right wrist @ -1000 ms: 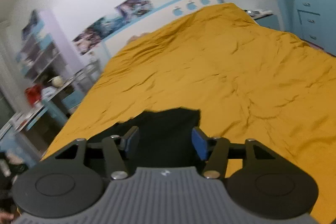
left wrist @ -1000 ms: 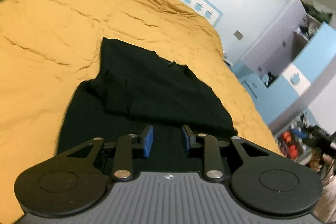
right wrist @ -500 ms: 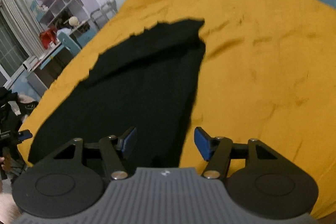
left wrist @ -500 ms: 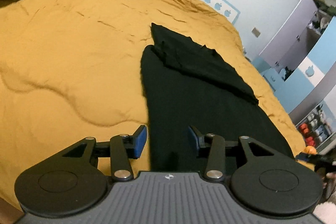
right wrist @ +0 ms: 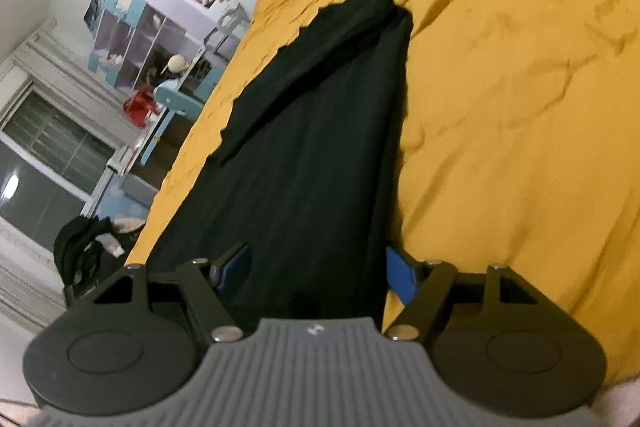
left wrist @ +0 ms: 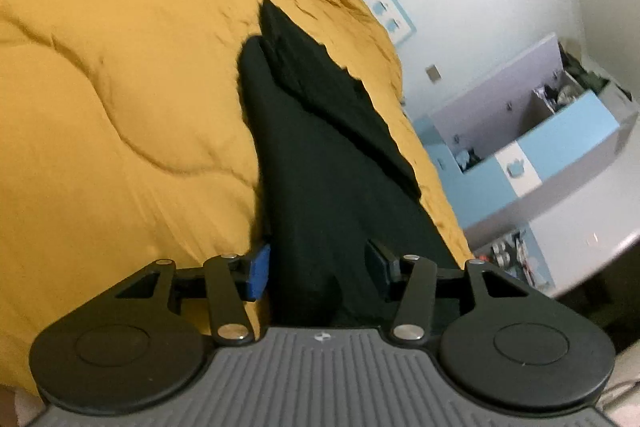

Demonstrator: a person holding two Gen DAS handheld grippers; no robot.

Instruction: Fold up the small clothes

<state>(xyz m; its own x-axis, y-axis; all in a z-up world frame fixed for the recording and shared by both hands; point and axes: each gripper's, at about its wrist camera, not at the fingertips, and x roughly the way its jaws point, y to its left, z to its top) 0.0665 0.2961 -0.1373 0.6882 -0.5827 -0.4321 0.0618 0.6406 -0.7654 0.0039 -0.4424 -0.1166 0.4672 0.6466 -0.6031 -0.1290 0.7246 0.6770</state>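
A black garment (left wrist: 320, 163) lies flat on the mustard-yellow bedspread (left wrist: 120, 67), with its far part folded over itself. My left gripper (left wrist: 318, 267) is open and low over the garment's near left edge, and the cloth runs between its blue pads. In the right wrist view the same garment (right wrist: 320, 155) stretches away from me. My right gripper (right wrist: 318, 267) is open over the garment's near right edge, with cloth lying between its pads. Neither gripper is closed on the cloth.
The bedspread (right wrist: 520, 107) extends wide around the garment. Blue and lilac cabinets (left wrist: 540, 131) stand past the bed's right side. Shelves (right wrist: 152, 39), a window (right wrist: 48, 163) and a dark clothes pile (right wrist: 88, 247) are beyond the left side.
Both grippers have dropped low and moved apart to the garment's near corners. The cloth now lies between the pads of each open gripper.
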